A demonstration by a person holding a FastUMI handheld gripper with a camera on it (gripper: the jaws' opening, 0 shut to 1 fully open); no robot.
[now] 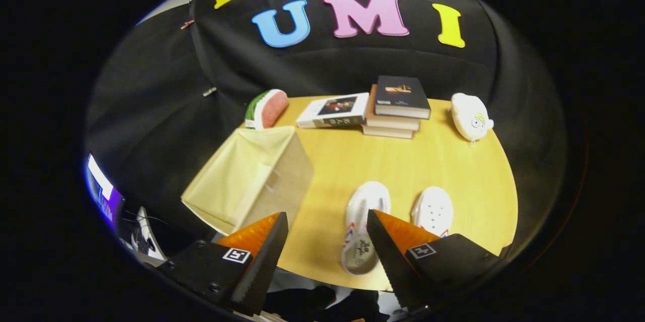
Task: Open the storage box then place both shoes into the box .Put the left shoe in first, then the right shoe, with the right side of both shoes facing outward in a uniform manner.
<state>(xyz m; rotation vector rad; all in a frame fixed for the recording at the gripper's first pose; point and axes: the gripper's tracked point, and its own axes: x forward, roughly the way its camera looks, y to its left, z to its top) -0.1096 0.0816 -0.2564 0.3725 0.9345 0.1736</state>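
Fingers wide apart on the gripper [327, 231], nothing between them, hovering above the near edge of the table [453, 171]. Nearest thing is the left shoe [364, 226]: it sits just ahead, in the gap between the fingers but hugging the right one, whose tip covers part of it. Its long axis runs near-to-far, heel opening toward the gripper, toe pointing away, so it's roughly in line with the fingers, not across them. The right shoe [432, 211] is just beside it on the right, past the right finger's tip, lying parallel. The box [257, 181] is off to the left, beyond the left finger, at the table's left edge with its lid looking closed, so I'd guess opening it is the step in hand, and that means swinging left, away from the shoes. Farther back there's a watermelon-slice plush [266, 108] behind the box, then a book [333, 110] lying flat, a stack of books [398, 105] next to it, and a white plush [470, 116] on the far right.
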